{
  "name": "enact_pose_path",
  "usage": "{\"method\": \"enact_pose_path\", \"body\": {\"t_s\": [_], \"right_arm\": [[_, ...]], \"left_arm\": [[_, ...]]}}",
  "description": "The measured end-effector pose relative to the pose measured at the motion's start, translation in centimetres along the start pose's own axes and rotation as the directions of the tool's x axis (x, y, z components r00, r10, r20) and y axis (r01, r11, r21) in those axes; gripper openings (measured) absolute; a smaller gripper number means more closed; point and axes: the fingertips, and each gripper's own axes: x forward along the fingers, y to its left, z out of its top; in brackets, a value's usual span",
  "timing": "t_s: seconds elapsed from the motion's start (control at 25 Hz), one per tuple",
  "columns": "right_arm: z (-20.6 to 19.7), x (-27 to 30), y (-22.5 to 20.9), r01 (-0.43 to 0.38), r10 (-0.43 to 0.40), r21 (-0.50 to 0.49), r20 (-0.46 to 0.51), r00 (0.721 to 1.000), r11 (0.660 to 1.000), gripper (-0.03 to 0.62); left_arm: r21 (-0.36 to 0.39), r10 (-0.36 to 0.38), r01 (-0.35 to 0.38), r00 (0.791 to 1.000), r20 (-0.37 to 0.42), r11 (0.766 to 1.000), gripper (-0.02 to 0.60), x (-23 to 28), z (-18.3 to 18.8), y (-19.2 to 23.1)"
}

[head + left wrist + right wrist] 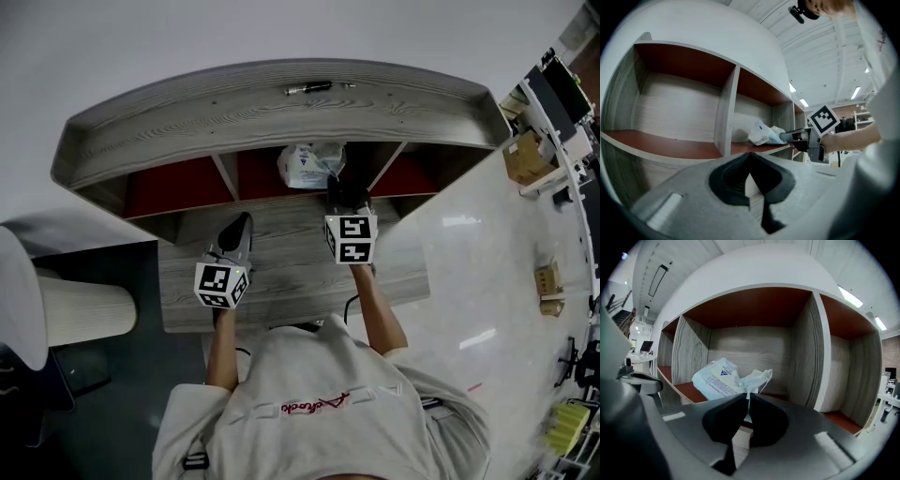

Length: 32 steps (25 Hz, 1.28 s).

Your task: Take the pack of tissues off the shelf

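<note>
Seen plainly only in its own view, right gripper (747, 397) was clamped on crumpled pale-blue plastic pack of tissues (717, 379) inside grey wood-grain shelf (808, 357), left gripper (750, 155) was closed, empty, short of it.

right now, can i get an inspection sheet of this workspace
surface: grey wood shelf with red-brown compartment floors, and a wood ledge below it
job's things: tissue pack in the middle compartment, one end crumpled
clutter: small dark rod on the shelf top
grippers: right gripper shut on the pack's crumpled end; left gripper shut, nothing in it, over the ledge
cables: thin dark lead beside the right arm
surroundings: glossy pale floor, with boxes and racks to the right
</note>
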Motion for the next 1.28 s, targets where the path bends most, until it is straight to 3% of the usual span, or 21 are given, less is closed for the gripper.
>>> {"method": "enact_pose_path", "body": {"t_s": [0.4,0.76,1.28], "right_arm": [[2.4,-2.6,0.1,0.01,-0.006,-0.031,0.119,0.993,0.999,0.014],[1.9,-5.1,-0.7,-0.03,0.031,-0.006,0.137,0.99,1.0,0.012],[1.6,-8.7,-1.8,-0.127,0.126,-0.007,0.186,0.974,0.992,0.012]], "left_arm": [[0.021,-0.033,0.032,0.999,0.015,0.999,0.003,0.3,0.9,-1.3],[0.046,-0.04,0.038,0.999,0.029,0.998,0.003,0.5,2.2,-3.7],[0.07,0.035,-0.036,0.999,0.021,0.997,0.003,-0.6,2.4,-7.8]]}}
